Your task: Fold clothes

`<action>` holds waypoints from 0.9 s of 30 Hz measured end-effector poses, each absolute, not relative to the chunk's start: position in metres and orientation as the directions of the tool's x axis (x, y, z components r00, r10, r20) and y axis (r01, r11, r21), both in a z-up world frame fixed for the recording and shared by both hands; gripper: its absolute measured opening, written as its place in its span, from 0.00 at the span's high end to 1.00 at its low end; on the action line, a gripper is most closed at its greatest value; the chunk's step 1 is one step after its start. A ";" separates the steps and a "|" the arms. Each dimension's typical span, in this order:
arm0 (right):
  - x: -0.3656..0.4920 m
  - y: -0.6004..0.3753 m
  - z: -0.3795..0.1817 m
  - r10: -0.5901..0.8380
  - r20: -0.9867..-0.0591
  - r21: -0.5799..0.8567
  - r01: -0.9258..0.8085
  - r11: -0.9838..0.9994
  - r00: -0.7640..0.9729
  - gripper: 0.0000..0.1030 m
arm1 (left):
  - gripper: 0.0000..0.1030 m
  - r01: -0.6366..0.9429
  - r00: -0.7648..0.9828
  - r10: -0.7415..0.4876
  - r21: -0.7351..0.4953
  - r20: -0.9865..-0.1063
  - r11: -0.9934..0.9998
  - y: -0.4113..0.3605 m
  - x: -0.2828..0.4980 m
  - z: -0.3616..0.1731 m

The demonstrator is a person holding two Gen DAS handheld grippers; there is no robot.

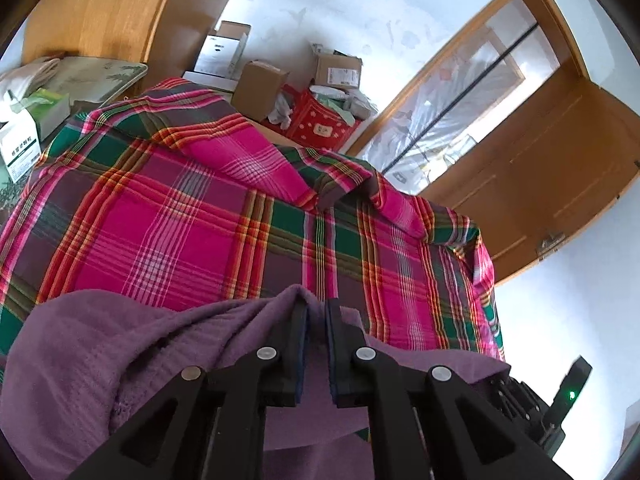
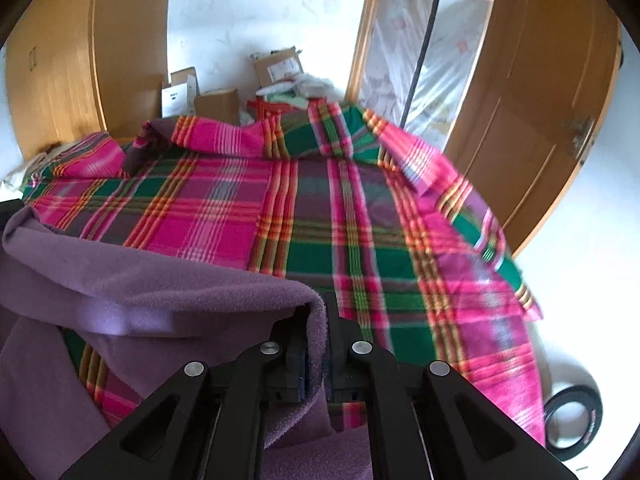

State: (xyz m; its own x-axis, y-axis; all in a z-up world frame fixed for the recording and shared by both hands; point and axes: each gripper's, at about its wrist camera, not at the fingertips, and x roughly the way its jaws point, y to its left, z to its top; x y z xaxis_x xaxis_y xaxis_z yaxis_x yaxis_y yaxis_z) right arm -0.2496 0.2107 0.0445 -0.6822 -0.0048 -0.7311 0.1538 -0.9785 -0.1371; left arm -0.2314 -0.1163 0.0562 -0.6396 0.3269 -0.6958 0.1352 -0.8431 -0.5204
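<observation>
Where the fingers meet the cloth: the left black two-finger gripper (image 1: 316, 312) has its jaws drawn close on a raised edge of the purple fleece garment (image 1: 120, 344), pinching it between the pads.
Right tool: the right black two-finger gripper (image 2: 316, 320) likewise clamps a rolled edge of the same purple fleece garment (image 2: 160, 296), which passes between its narrow-set fingers (image 2: 340, 332).
Garment position: it lies at the near edge of the surface, lifted at both pinched points and sagging in folds between and below them; in the right wrist view it spreads off to the left.
Surface: a bed or table covered by a pink, green and orange plaid sheet (image 1: 192, 216), wrinkled and turned back on itself along the far side; the sheet (image 2: 320, 216) hangs over the right-hand edge.
Left of the surface: a white carton with green printing (image 1: 20, 144) and a pale tissue box (image 1: 48, 108).
Floor at right: a black ring-shaped roll (image 2: 572, 420), apart from the sheet's hem.
Behind the surface: brown cardboard boxes (image 1: 260, 88) and a red patterned bag (image 1: 320, 124) stacked against a white wall (image 1: 340, 8).
Room: a tall wooden cabinet (image 1: 104, 8) stands far left; an open wooden door (image 1: 560, 176) stands far right, beside a doorway covered with clear plastic sheeting (image 1: 448, 116).
</observation>
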 end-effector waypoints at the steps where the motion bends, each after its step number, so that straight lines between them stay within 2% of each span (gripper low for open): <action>1: -0.248 0.213 0.044 -0.003 -0.733 -0.130 0.145 -0.981 -0.681 0.86 | 0.84 0.125 -0.643 0.325 -0.514 -0.694 -0.849 -0.116 -0.228 0.059; 5: -0.238 0.221 0.051 0.001 -0.730 -0.118 0.125 -0.985 -0.683 0.78 | 0.75 0.085 -0.657 0.329 -0.501 -0.678 -0.861 -0.122 -0.208 0.073; 13: -0.189 0.235 0.079 -0.062 -0.705 -0.061 0.148 -0.987 -0.706 0.77 | 0.74 0.115 -0.687 0.290 -0.494 -0.666 -0.862 -0.157 -0.149 0.094; 20: -0.118 0.241 0.108 -0.195 -0.657 0.005 0.254 -0.967 -0.728 0.77 | 0.73 0.184 -0.704 0.225 -0.479 -0.674 -0.858 -0.195 -0.080 0.093; 27: -0.054 0.214 0.103 -0.346 -0.677 0.088 0.395 -0.914 -0.650 0.74 | 0.70 0.211 -0.686 0.162 -0.407 -0.710 -0.889 -0.206 -0.023 0.075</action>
